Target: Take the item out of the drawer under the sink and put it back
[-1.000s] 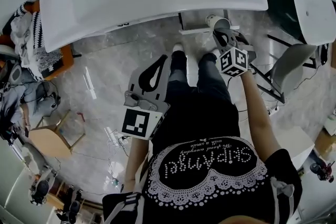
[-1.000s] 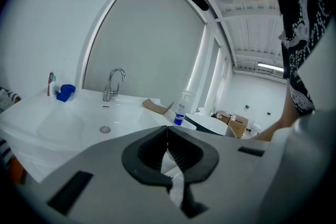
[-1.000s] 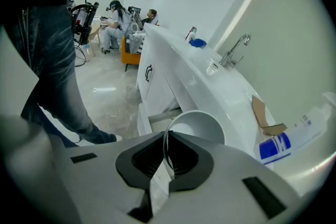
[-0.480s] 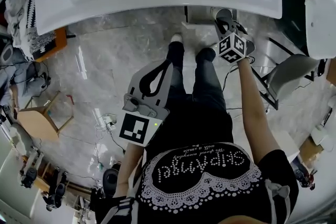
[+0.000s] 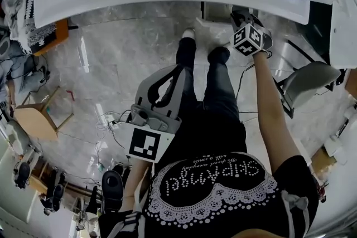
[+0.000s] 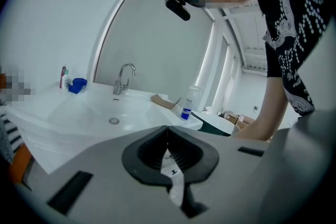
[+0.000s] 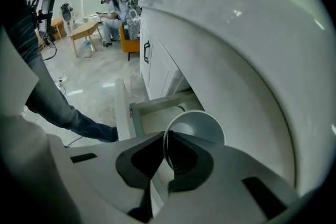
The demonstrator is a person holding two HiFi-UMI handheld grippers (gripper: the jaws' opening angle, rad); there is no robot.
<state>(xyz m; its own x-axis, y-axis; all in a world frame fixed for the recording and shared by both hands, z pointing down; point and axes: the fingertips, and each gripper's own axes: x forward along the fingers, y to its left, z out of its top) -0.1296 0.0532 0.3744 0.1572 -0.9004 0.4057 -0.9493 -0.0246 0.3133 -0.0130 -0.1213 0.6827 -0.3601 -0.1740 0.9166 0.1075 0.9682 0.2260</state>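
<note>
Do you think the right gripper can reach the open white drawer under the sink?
Probably yes: the right gripper, shut on a white cup, hangs over the open white drawer, unobstructed.

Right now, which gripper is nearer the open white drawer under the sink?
Right: right gripper holds a white cup over the drawer; left gripper is back by the thigh.

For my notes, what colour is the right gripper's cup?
White cup, best in right gripper view.

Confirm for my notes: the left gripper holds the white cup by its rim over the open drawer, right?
Wrong gripper: the right gripper holds the white cup by its rim over the open drawer, as the right gripper view shows.
</note>
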